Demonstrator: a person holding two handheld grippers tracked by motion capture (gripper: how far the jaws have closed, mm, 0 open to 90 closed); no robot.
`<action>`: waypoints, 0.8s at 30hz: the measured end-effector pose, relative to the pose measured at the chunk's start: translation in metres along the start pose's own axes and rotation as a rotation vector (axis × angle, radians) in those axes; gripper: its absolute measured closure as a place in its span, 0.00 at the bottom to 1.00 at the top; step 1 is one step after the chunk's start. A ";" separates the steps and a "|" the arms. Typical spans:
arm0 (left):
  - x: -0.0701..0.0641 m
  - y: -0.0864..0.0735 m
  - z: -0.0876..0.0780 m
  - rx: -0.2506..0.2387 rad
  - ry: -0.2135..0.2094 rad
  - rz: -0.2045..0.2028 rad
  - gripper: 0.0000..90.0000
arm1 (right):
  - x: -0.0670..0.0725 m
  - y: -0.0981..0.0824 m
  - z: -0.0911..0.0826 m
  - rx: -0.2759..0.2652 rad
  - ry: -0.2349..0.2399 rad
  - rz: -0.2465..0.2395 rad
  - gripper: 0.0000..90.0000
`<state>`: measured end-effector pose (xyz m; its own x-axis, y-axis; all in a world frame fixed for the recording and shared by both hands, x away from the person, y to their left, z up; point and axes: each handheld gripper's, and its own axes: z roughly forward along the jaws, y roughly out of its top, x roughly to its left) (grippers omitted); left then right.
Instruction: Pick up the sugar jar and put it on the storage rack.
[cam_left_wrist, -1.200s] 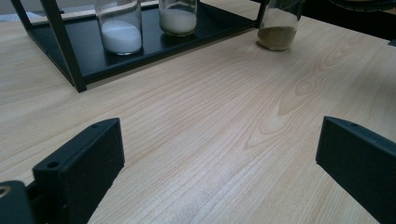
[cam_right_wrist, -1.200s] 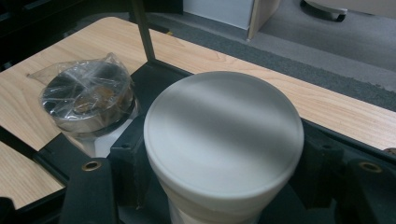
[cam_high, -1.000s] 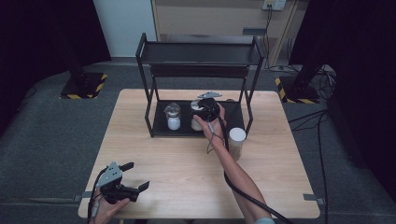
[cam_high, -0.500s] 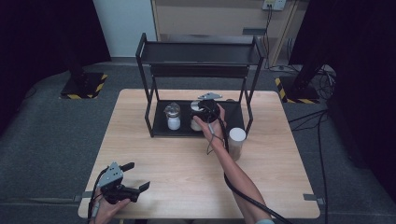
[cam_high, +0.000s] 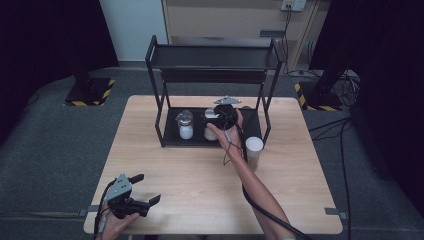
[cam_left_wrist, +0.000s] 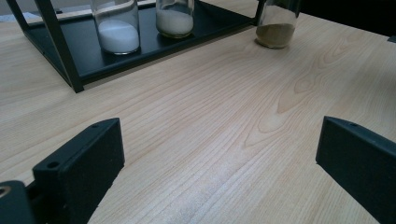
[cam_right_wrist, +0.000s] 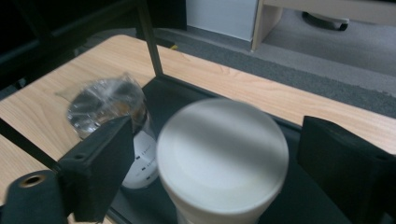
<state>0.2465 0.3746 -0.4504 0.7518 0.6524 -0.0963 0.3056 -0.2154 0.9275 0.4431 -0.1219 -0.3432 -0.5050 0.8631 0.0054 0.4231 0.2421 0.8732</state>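
White-lidded jar (cam_right_wrist: 223, 158) upright on rack shelf (cam_high: 250, 131), lid up

floor: grey carpet (cam_high: 55, 145) all around | desk (cam_high: 165, 170): light wood, in the middle | at 12 o'clock: pale wall panel (cam_high: 132, 30) and a wooden cabinet (cam_high: 225, 20) | at 10 and 2 o'clock: black curtains (cam_high: 45, 40), stand feet with yellow-black stripes (cam_high: 90, 92) | at 3 o'clock: black cables (cam_high: 345, 145) on the floor
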 end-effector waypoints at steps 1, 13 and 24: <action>0.000 0.000 0.000 0.000 0.000 0.001 0.00 | 0.000 0.003 -0.003 0.001 0.003 -0.008 0.12; 0.000 0.000 0.000 0.000 -0.001 0.001 0.00 | 0.000 0.026 -0.040 -0.028 0.075 -0.061 0.11; 0.000 0.000 0.000 0.000 -0.002 0.001 0.00 | 0.001 0.035 -0.078 -0.062 0.131 -0.133 0.09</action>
<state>0.2468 0.3743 -0.4504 0.7532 0.6507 -0.0962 0.3051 -0.2160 0.9275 0.3989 -0.1474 -0.2749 -0.6487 0.7593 -0.0518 0.3010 0.3184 0.8989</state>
